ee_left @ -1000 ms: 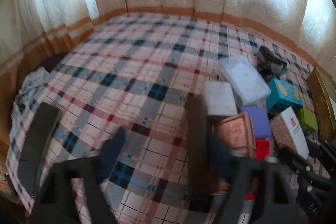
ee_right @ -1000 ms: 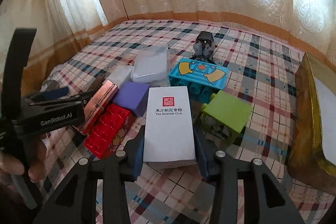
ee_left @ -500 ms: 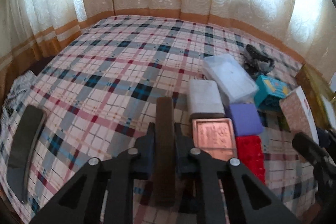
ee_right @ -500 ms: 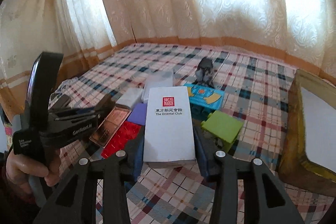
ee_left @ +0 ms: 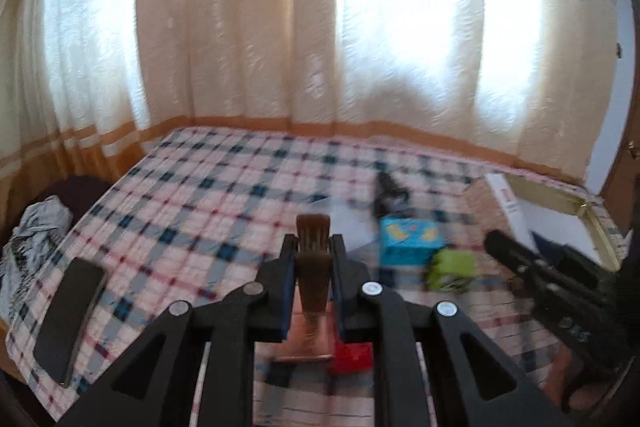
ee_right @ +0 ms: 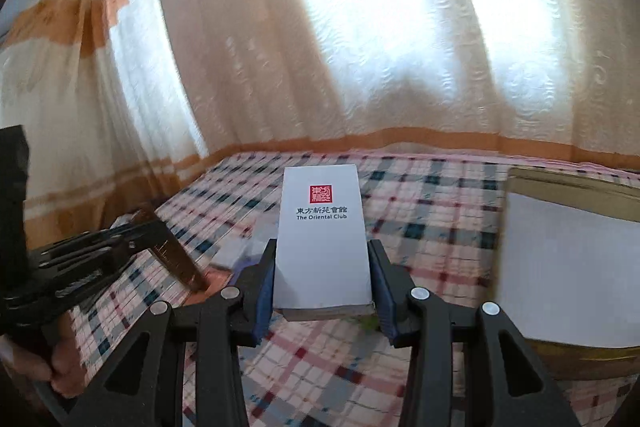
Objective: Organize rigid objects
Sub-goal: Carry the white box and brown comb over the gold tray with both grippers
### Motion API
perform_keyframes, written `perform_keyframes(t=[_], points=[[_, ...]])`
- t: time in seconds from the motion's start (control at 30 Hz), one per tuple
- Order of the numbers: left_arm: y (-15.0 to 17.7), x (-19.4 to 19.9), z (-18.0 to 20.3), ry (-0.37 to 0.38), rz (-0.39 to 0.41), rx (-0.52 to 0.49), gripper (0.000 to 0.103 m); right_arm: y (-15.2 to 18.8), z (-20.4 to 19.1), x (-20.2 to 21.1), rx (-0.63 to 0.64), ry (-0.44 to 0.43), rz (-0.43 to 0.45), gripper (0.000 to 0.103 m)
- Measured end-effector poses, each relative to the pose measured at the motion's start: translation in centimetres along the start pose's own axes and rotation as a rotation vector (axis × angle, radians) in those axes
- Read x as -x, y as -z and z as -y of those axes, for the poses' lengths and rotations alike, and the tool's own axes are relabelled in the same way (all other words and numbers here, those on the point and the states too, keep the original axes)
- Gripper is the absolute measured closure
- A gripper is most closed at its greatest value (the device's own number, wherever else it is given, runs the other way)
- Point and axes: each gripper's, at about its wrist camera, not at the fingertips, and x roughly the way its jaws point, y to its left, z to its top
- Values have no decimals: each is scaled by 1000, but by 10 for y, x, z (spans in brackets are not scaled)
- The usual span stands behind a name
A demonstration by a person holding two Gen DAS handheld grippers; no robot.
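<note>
My left gripper (ee_left: 313, 247) is shut on a thin brown flat piece (ee_left: 313, 259), held edge-on above the plaid bed (ee_left: 208, 211). Under it lie a copper-coloured box (ee_left: 308, 341) and a red block (ee_left: 354, 357). Further right are a blue box (ee_left: 412, 241), a green block (ee_left: 452, 267) and a black toy (ee_left: 390, 193), all blurred. My right gripper (ee_right: 322, 255) is shut on a white box (ee_right: 322, 227) printed "The Oriental Club", lifted off the bed. The left gripper (ee_right: 120, 251) with its brown piece (ee_right: 176, 255) shows at the left of the right wrist view.
A large gold-rimmed box (ee_right: 568, 187) with a white inside sits on the bed at the right. A black flat object (ee_left: 68, 307) lies near the bed's left edge, beside crumpled cloth (ee_left: 34, 235). Curtains (ee_left: 248, 27) hang behind the bed. A hand (ee_right: 52, 367) holds the left gripper.
The left gripper's jaws closed on the brown piece and lifted it. The right gripper rose with the white box. Both views now take in more of the curtains.
</note>
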Motion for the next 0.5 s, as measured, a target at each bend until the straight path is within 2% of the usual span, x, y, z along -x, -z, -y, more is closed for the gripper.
perform_keyframes(t=[0.23, 0.5], points=[[-11, -3, 40, 89, 9, -24, 89, -2, 32, 25, -8, 84, 68, 58], [-26, -1, 108, 201, 50, -100, 89, -6, 104, 78, -52, 239, 171, 58]])
